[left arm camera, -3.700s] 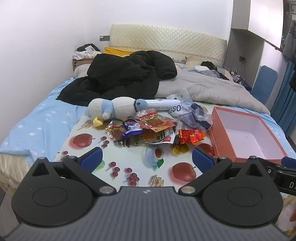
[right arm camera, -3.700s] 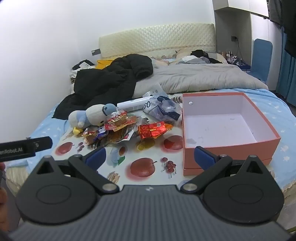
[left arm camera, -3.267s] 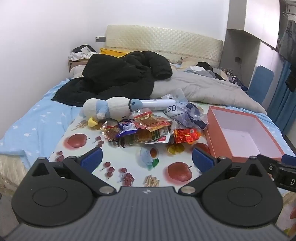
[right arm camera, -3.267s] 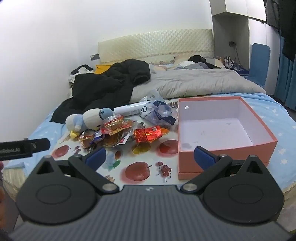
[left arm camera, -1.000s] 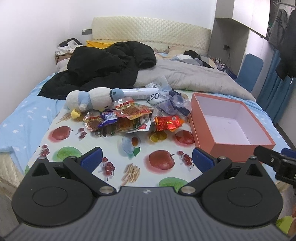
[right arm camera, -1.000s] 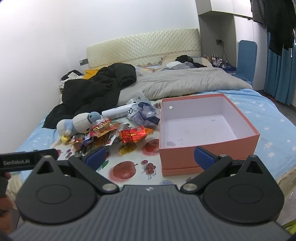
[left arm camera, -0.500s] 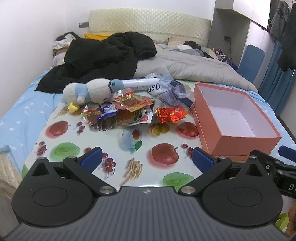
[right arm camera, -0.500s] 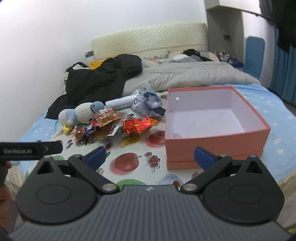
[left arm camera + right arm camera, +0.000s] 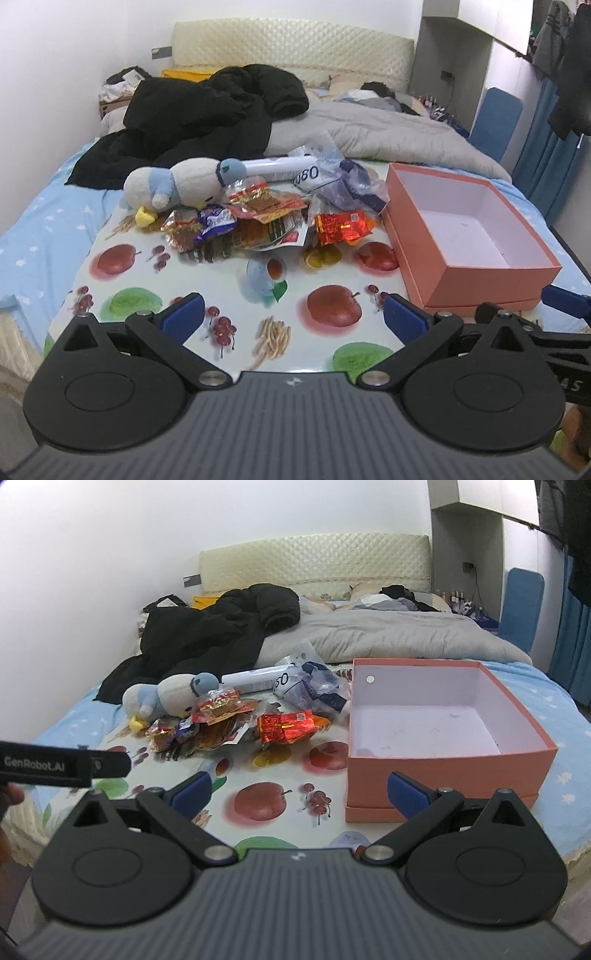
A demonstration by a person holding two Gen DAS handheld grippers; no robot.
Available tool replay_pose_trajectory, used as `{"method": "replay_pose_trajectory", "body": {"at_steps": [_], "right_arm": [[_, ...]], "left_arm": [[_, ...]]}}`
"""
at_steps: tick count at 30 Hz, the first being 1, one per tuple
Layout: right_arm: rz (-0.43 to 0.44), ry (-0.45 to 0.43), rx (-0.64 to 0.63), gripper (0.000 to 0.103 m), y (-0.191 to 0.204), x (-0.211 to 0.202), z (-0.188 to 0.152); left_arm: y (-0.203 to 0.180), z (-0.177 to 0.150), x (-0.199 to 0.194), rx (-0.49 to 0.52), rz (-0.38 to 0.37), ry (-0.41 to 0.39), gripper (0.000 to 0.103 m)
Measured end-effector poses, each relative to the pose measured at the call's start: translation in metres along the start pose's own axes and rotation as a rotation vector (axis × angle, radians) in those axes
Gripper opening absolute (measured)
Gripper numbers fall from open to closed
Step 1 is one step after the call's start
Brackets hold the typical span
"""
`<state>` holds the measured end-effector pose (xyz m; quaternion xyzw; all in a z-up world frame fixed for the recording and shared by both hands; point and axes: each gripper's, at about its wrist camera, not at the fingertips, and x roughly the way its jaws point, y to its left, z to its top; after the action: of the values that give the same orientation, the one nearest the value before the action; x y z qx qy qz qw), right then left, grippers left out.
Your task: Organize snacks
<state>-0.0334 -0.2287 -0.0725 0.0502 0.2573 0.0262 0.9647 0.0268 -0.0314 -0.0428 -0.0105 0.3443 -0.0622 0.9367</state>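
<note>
Both tongs, left (image 9: 291, 317) and right (image 9: 298, 792), gape empty. Snack packets (image 9: 258, 218) overlap beside plush penguin (image 9: 177, 182); careless pinch risks dragging neighbours, missing orange box (image 9: 443, 716).

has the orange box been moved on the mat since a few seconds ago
No. The orange box sits by the same printed red fruit on the mat, with the red snack packet still to its left; only the cameras shifted.

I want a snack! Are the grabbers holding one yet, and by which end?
Not yet. The left gripper and right gripper are both open with nothing between their fingers. The snacks lie piled on the bed beside the box.
</note>
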Motion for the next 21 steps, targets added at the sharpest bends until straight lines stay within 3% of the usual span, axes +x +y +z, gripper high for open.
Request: {"method": "replay_pose_trajectory", "body": {"at_steps": [7, 12, 14, 21], "right_arm": [[-0.025, -0.020, -0.022, 0.103, 0.011, 0.004, -0.001], [0.004, -0.046, -0.025, 0.093, 0.018, 0.012, 0.001], [0.014, -0.043, -0.045, 0.073, 0.023, 0.017, 0.003], [0.064, -0.029, -0.073, 0.071, 0.034, 0.043, 0.003]], "left_arm": [[0.010, 0.000, 0.006, 0.036, 0.001, 0.000, 0.103], [0.024, 0.001, 0.017, -0.010, -0.041, -0.008, 0.103], [0.029, 0.002, 0.021, -0.044, -0.059, -0.021, 0.103], [0.044, 0.007, 0.049, -0.138, -0.123, -0.046, 0.096]]}}
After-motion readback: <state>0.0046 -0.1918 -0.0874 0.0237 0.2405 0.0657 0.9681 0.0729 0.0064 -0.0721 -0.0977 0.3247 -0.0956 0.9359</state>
